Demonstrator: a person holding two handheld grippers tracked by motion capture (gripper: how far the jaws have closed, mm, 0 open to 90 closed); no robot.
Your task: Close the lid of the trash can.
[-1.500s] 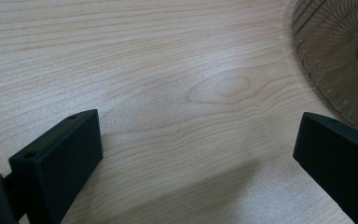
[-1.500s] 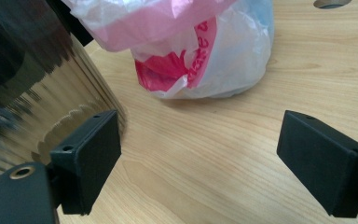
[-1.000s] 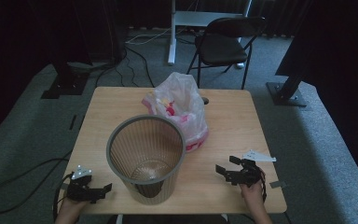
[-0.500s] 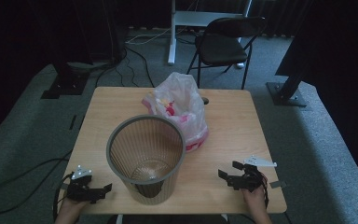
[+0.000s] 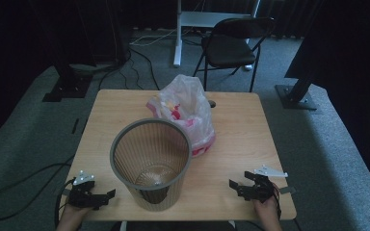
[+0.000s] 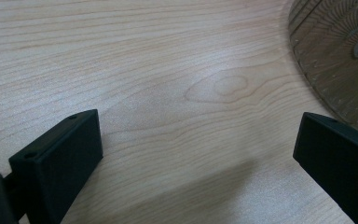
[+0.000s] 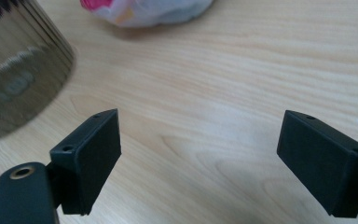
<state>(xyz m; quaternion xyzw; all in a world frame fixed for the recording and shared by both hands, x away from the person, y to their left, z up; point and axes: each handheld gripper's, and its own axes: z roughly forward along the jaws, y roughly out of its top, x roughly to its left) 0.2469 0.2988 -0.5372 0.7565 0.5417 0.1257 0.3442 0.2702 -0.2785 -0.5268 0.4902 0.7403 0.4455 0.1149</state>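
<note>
A grey ribbed wastebasket (image 5: 151, 161) stands upright near the front middle of the wooden table (image 5: 241, 130); its base shows at the right of the left gripper view (image 6: 340, 60) and at the left of the right gripper view (image 7: 18, 70). Behind it lies a white plastic bag with pink and yellow contents (image 5: 188, 110), whose edge appears at the top of the right gripper view (image 7: 144, 11). My left gripper (image 5: 107, 196) rests open at the front left corner (image 6: 193, 154). My right gripper (image 5: 235, 186) sits open at the front right (image 7: 198, 154). Both hold nothing.
A black folding chair (image 5: 233, 45) and a white desk leg (image 5: 177, 33) stand beyond the table's far edge. Cables run over the grey carpet at the left (image 5: 19, 183). Black stand bases sit at left (image 5: 65, 89) and right (image 5: 296, 96).
My right gripper has drawn back a little toward the table's front edge. The left gripper, basket and bag have stayed in place.
</note>
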